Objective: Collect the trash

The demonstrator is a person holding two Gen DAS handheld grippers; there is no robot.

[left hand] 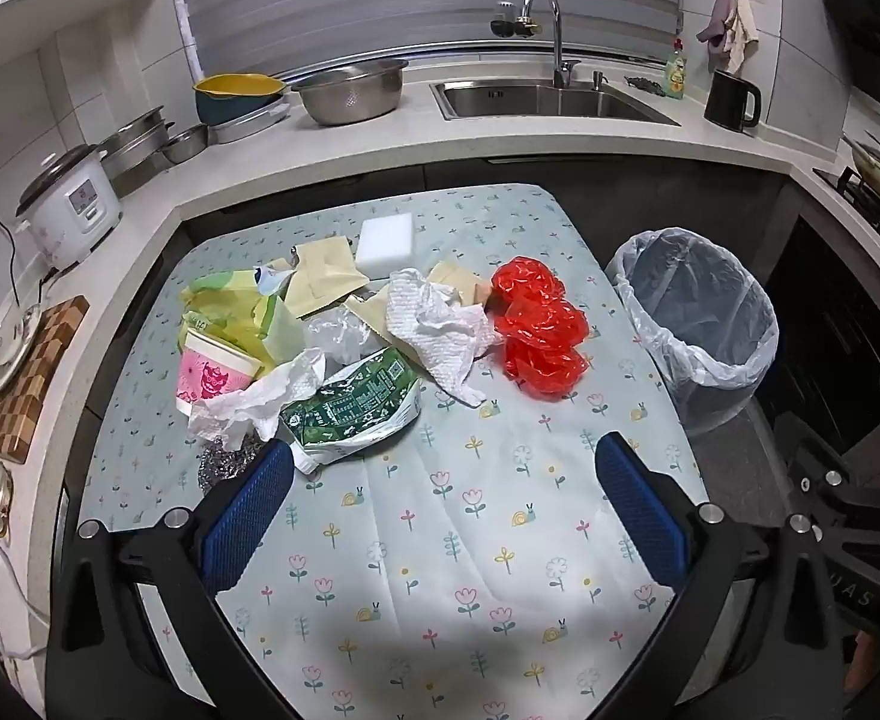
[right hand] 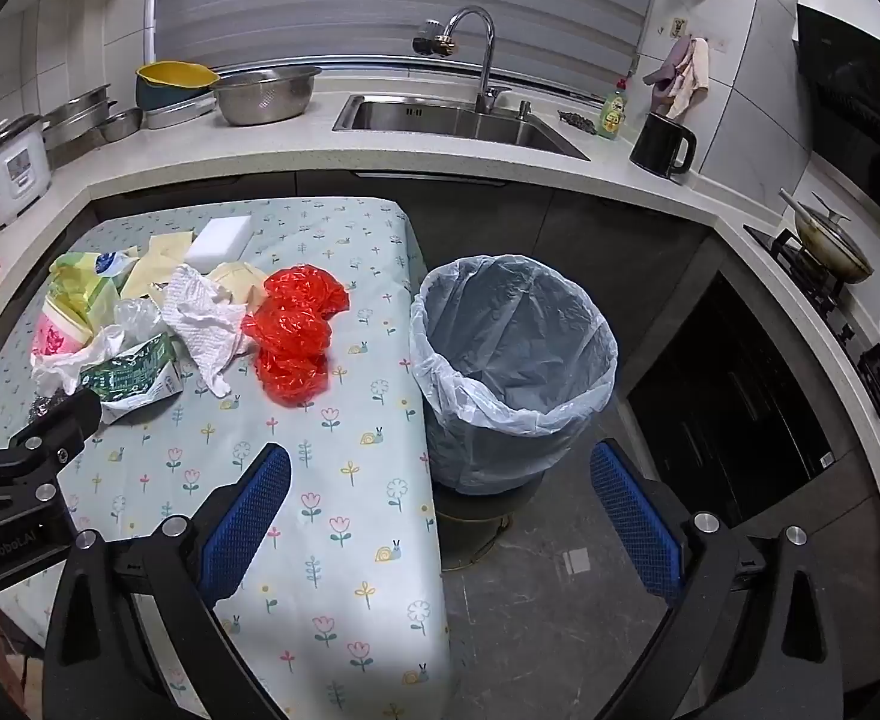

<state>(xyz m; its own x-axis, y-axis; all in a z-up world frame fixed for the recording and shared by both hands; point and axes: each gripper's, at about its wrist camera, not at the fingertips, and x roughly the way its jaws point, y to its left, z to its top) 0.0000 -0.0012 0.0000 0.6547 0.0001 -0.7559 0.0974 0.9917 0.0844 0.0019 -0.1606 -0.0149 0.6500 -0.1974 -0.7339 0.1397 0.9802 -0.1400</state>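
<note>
Both the left hand-held gripper [left hand: 440, 510] and the right hand-held gripper [right hand: 440, 516] are spread and hold nothing. The red plastic bag [left hand: 539, 327], nearest the lined bin [left hand: 698, 324], looks the easiest first grab; pinch its crumpled middle.

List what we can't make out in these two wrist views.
- Steel scrubber: left view, half hidden behind the left jaws' pad and crumpled white plastic.
- Pink cup: both views, base covered by that plastic, print unreadable.
- Bin bottom: right view, liner folds hide whether anything lies inside.
- Green carton text: too small.
- What the bin stands on: right view, mostly hidden under it.
</note>
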